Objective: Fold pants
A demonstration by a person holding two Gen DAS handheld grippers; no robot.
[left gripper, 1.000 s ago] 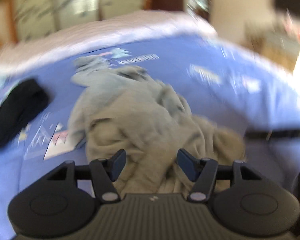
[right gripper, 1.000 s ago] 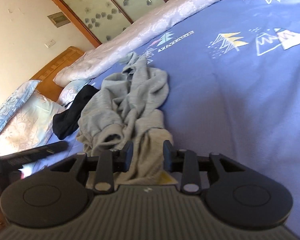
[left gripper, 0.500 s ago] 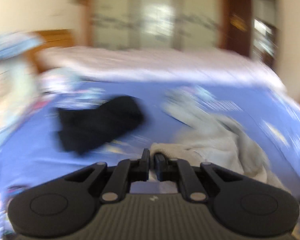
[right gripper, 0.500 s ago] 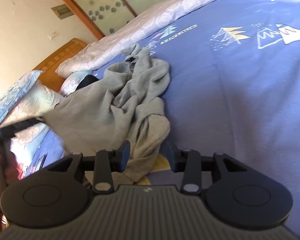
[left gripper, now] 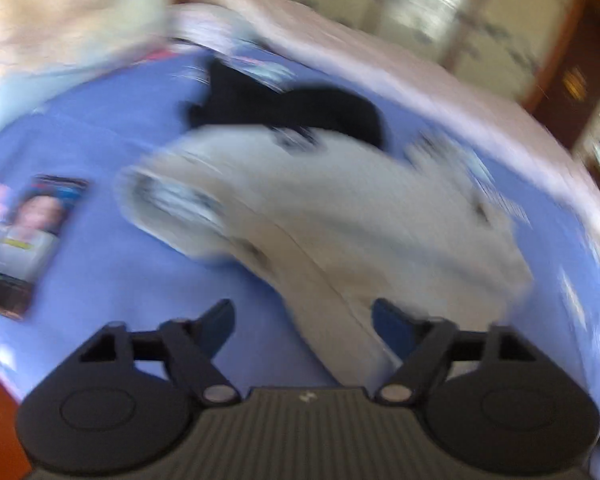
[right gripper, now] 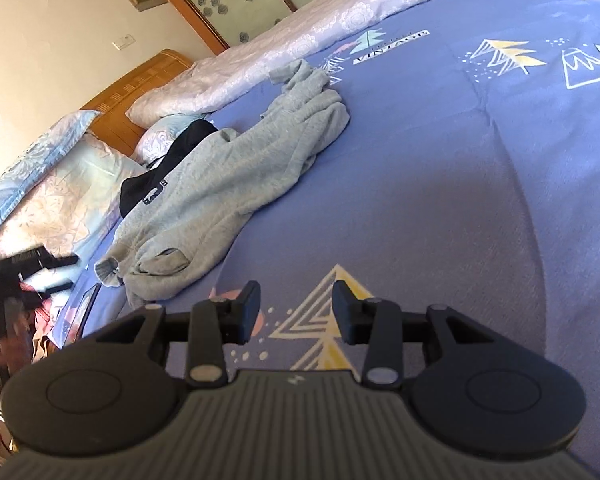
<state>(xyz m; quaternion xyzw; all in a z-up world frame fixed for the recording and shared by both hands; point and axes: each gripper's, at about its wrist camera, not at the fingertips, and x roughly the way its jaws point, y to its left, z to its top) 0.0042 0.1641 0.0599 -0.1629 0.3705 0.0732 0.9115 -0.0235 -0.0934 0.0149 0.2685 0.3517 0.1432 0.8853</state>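
The grey pants [right gripper: 236,168] lie stretched out across the blue bedsheet [right gripper: 460,184], waistband end toward the near left, legs bunched toward the far side. In the blurred left wrist view the pants [left gripper: 340,208] spread ahead, one edge running down between the jaws. My left gripper [left gripper: 302,320] is open and holds nothing; it also shows in the right wrist view [right gripper: 40,268] at the left edge, beside the waistband. My right gripper [right gripper: 296,308] is open and empty over bare sheet, right of the pants.
A black garment [right gripper: 168,160] lies behind the pants near the pillows [right gripper: 56,184]. A phone [left gripper: 24,240] lies on the sheet at the left. A pale quilt [right gripper: 320,36] runs along the far side. A wooden headboard [right gripper: 140,80] stands beyond.
The left gripper shut on the pants' edge, pulled it left, spreading the heap out, then opened and let go. The right gripper's jaws opened wider; the pants no longer lie between them.
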